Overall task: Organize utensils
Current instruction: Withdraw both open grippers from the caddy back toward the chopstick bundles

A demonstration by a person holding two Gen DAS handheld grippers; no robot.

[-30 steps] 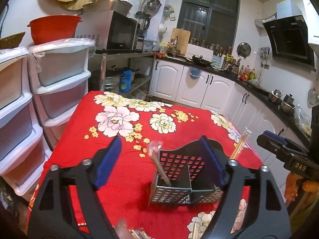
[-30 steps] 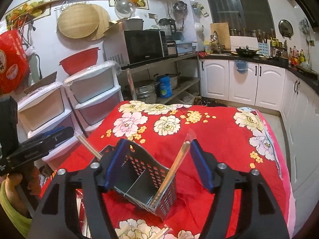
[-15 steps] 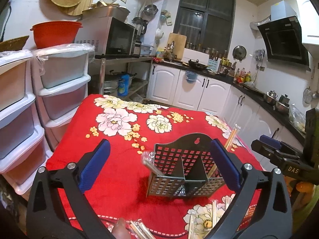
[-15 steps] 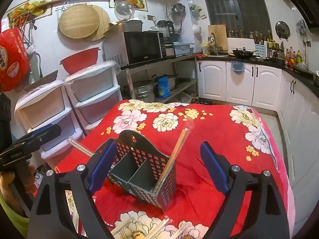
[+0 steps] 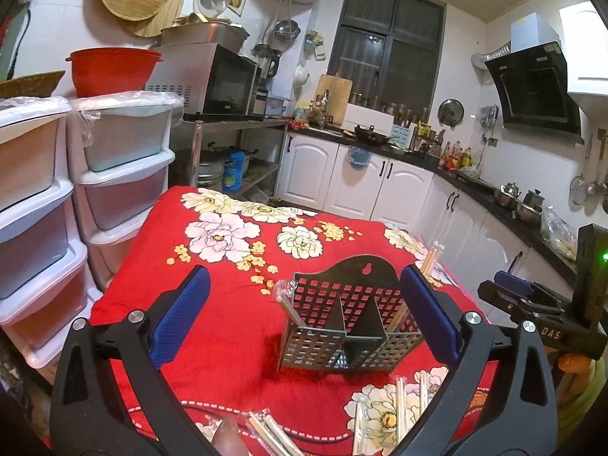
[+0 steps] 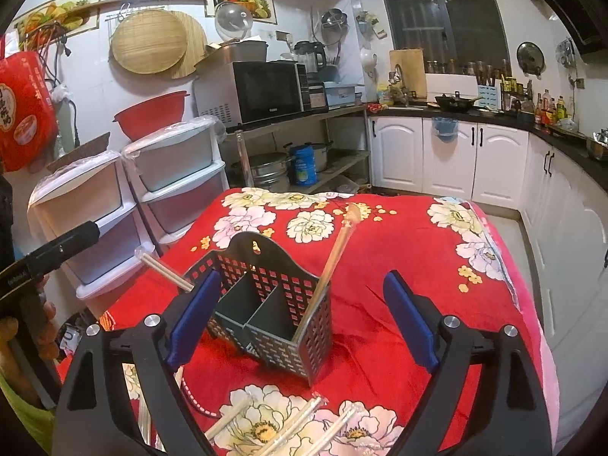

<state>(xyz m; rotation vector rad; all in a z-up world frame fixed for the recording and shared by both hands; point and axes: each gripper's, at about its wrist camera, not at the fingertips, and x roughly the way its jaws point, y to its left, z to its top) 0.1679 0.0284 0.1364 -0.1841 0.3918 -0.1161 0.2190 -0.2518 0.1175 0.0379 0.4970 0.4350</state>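
**A light basket, tall chopsticks, and two grippers close by**

The grey perforated basket (image 6: 266,304) stands upright on the red flowered cloth (image 5: 228,323), with one wrapped pair of chopsticks (image 6: 334,254) leaning out of its right compartment and another pair (image 5: 285,300) poking out of its left side. More wrapped pairs (image 6: 288,425) lie loose on the cloth just in front of the basket.

The left gripper (image 5: 304,311) has its jaws spread wide with nothing between the pads; the basket only sits beyond them. The right gripper (image 6: 300,315) is also spread wide and empty, its left pad near the basket's left corner.

To my eye, the basket is the weak point. It looks light, and the leaning chopsticks rise well above its rim, so a finger brushing one could tip the basket over. The loose pairs are thin, flat and slippery in their wrappers; a pinch could easily slide off or drag the soft cloth toward the basket and shift it.
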